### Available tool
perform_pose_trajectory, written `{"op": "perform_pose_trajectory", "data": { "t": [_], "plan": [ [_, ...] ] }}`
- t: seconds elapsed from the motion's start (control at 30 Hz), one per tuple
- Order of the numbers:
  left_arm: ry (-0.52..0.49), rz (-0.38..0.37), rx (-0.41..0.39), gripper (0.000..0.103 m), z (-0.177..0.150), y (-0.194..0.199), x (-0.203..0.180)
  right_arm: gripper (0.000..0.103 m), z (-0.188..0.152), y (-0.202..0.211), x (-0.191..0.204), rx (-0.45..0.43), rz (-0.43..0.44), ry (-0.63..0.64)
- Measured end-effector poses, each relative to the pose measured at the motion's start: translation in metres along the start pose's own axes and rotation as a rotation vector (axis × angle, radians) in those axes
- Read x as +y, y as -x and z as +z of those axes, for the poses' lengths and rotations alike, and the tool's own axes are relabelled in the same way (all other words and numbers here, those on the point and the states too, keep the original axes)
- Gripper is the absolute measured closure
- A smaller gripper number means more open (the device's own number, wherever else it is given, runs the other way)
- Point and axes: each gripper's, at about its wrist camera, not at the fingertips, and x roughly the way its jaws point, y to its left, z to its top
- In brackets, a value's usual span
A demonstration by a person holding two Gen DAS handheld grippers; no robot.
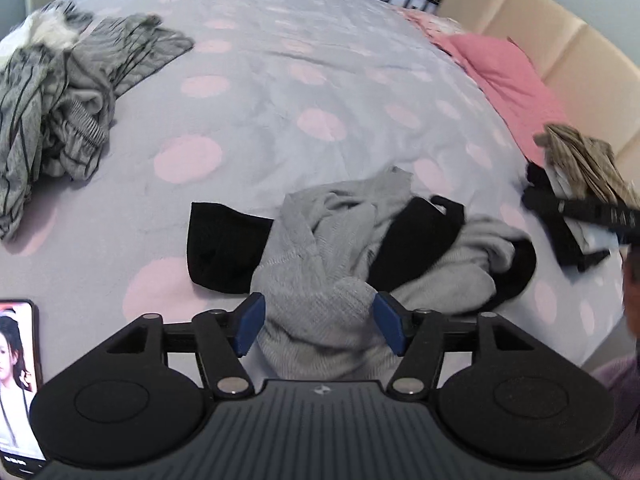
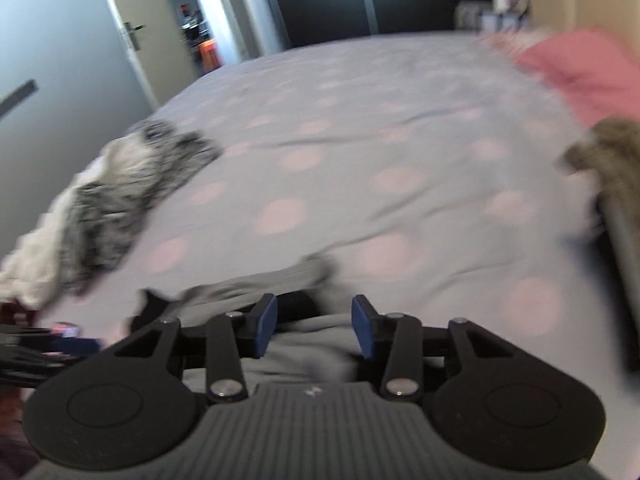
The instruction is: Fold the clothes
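Note:
A crumpled grey and black garment [image 1: 360, 240] lies on the dotted bedspread [image 1: 280, 80] near its front edge. My left gripper [image 1: 320, 324] is open right over it. A grey fold of the garment bulges up between the blue pads [image 1: 252, 324], which stand wide either side of it. The right wrist view is blurred. It shows my right gripper [image 2: 314, 326] open low over the same grey garment [image 2: 312, 348], with grey cloth under the gap between its pads [image 2: 266, 326] and black cloth just ahead.
A heap of striped grey clothes [image 1: 60, 100] lies at the bed's left side. A stack of folded clothes [image 1: 580, 184] sits at the right by a pink pillow [image 1: 508, 76] and a beige headboard [image 1: 540, 20]. A phone [image 1: 18, 380] lies at the near left. An open door [image 2: 132, 28] stands beyond the bed.

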Motion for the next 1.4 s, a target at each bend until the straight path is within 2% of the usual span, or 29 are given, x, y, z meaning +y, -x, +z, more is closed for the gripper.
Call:
{"op": "perform_pose_trajectory", "data": {
  "t": [0.13, 0.27, 0.3, 0.33, 0.37, 0.47, 0.57, 0.67, 0.8, 0.9, 1.0, 1.07, 1.13, 1.27, 1.33, 1.4],
  "plan": [
    [0.125, -0.039, 0.051, 0.044, 0.005, -0.020, 0.014, 0.052, 0.000, -0.037, 0.012, 0.091, 0.050, -0.044],
    [0.169, -0.038, 0.088, 0.044, 0.006, -0.036, 0.022, 0.053, -0.001, -0.068, 0.008, 0.156, 0.069, -0.128],
    [0.175, -0.043, 0.095, 0.044, 0.005, -0.039, 0.023, 0.060, -0.001, -0.072, 0.009, 0.157, 0.074, -0.118],
    [0.175, -0.048, 0.101, 0.050, 0.004, -0.041, 0.024, 0.084, 0.000, -0.074, 0.013, 0.148, 0.064, -0.086],
    [0.165, -0.050, 0.111, 0.073, 0.004, -0.043, 0.023, 0.097, 0.001, -0.075, 0.018, 0.136, 0.049, -0.050],
    [0.125, -0.039, 0.123, 0.088, 0.004, -0.044, 0.018, 0.097, 0.008, -0.062, 0.028, 0.055, 0.040, 0.016],
    [0.108, -0.046, 0.104, 0.090, 0.005, -0.036, 0.015, 0.097, 0.021, -0.034, 0.034, -0.051, 0.055, 0.040],
    [0.072, -0.048, 0.085, 0.092, 0.007, -0.027, 0.009, 0.097, 0.043, 0.010, 0.041, -0.198, 0.059, 0.068],
    [-0.001, -0.006, 0.047, 0.097, 0.010, -0.011, -0.005, 0.097, 0.083, 0.079, 0.048, -0.393, 0.049, 0.092],
    [-0.039, 0.052, -0.006, 0.100, 0.014, 0.005, -0.010, 0.097, 0.113, 0.135, 0.054, -0.560, -0.024, 0.134],
    [-0.013, 0.096, -0.066, 0.100, 0.020, 0.021, -0.003, 0.097, 0.139, 0.186, 0.049, -0.689, -0.126, 0.137],
    [-0.001, 0.151, -0.109, 0.100, 0.025, 0.030, 0.005, 0.097, 0.151, 0.217, 0.039, -0.760, -0.205, 0.122],
    [0.010, 0.217, -0.135, 0.100, 0.028, 0.035, 0.013, 0.097, 0.156, 0.240, 0.026, -0.805, -0.282, 0.098],
    [0.035, 0.334, -0.134, 0.100, 0.030, 0.030, 0.031, 0.097, 0.150, 0.263, -0.007, -0.844, -0.440, 0.048],
    [0.034, 0.351, -0.114, 0.100, 0.029, 0.026, 0.037, 0.097, 0.141, 0.259, -0.025, -0.804, -0.462, 0.037],
    [0.028, 0.344, -0.088, 0.097, 0.028, 0.020, 0.037, 0.097, 0.131, 0.248, -0.041, -0.725, -0.449, 0.024]
  ]
}}
